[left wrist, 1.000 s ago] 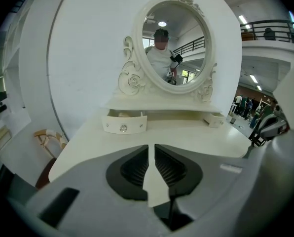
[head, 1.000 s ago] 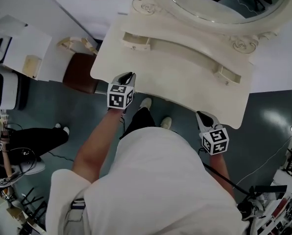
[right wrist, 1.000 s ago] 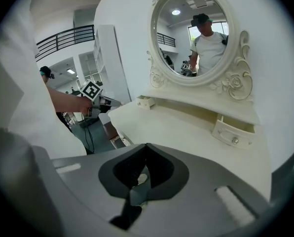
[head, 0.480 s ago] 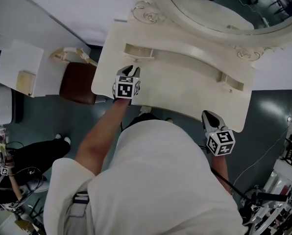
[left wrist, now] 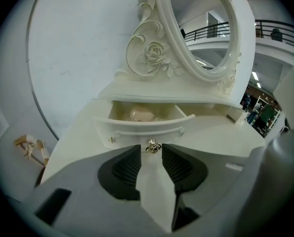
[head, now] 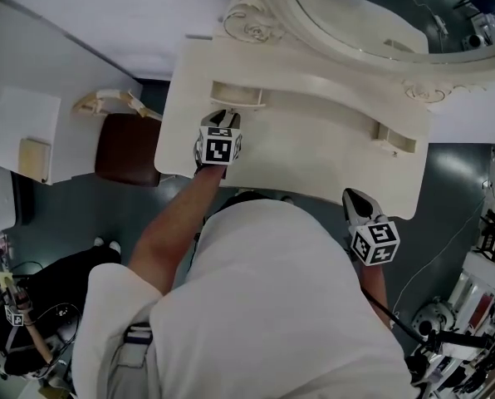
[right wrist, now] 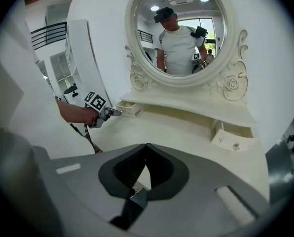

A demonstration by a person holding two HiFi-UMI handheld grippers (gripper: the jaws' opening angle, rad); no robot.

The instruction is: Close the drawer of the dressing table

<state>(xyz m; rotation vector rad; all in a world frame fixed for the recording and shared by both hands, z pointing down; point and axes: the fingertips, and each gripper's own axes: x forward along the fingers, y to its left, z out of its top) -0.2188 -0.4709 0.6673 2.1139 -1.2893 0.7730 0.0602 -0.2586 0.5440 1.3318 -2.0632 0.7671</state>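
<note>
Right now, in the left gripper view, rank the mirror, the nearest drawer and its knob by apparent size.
1. mirror
2. drawer
3. knob, clearly smallest even though it is nearest the camera

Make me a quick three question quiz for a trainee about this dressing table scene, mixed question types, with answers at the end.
1. True or false: the dressing table's left drawer and right drawer both stand open.
2. The left gripper's jaws are: A apart, B shut empty, C clamped on a cloth.
3. What sits just ahead of those jaws?
Key: 1 true. 2 A; they have just been opening, nothing gripped. 3 The left drawer's knob.
</note>
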